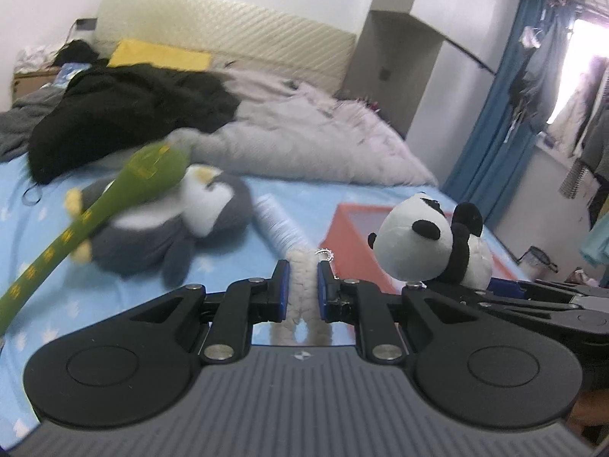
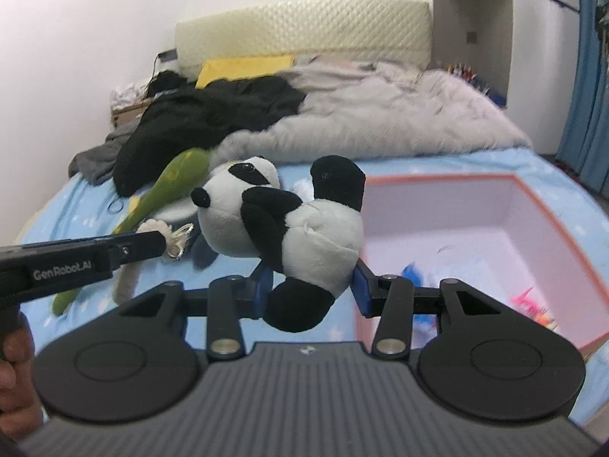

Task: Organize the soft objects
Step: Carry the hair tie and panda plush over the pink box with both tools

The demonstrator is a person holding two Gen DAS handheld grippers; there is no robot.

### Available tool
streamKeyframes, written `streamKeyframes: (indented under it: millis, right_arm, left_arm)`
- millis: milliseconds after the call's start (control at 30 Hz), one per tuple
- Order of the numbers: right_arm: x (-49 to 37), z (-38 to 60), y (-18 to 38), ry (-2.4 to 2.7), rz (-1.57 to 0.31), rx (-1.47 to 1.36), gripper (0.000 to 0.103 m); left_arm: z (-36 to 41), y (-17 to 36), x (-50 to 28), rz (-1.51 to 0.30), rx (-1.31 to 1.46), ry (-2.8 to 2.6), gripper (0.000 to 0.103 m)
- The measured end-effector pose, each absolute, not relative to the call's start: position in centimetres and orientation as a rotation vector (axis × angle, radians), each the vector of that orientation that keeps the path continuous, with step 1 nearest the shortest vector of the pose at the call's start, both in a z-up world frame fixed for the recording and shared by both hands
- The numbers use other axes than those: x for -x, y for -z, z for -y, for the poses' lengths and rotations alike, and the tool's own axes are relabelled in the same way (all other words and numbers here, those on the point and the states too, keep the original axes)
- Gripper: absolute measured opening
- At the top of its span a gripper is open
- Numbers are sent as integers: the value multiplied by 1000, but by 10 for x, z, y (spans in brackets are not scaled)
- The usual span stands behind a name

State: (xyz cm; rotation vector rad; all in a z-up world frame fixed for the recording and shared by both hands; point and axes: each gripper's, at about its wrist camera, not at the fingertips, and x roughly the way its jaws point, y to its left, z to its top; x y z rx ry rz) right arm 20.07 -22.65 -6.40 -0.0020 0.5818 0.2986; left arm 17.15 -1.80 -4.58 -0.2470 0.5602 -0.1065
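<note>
My left gripper (image 1: 303, 285) is shut on a small cream fuzzy toy (image 1: 300, 266) with a metal keyring (image 1: 323, 254), held above the blue bedsheet. In the right wrist view the left gripper (image 2: 160, 240) comes in from the left with the cream toy (image 2: 127, 282) hanging below it. My right gripper (image 2: 312, 285) is shut on a black-and-white panda plush (image 2: 316, 236), lifted off the bed beside the box. The panda (image 1: 418, 240) also shows at the right of the left wrist view. A grey penguin plush (image 1: 171, 228) lies on the bed with a long green plush (image 1: 114, 198) across it.
A red-rimmed box (image 2: 510, 190) with a pale pink inside sits on the bed at the right and holds a few small items. Black clothing (image 2: 213, 122), a grey fluffy blanket (image 2: 380, 114) and a yellow pillow (image 2: 243, 66) lie further back. A hand (image 2: 15, 361) shows at lower left.
</note>
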Motion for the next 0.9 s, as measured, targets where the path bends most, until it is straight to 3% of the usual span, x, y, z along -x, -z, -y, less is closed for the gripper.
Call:
streamKeyframes:
  millis: [533,900]
  right_arm:
    - [-239,307,30,-202,-585,-23,48]
    - [-271,376,76,-124,-737,-72,48]
  left_arm:
    - [88,10,-242,-559,305,306,18]
    - [168,52,-310,-709,281,399,18]
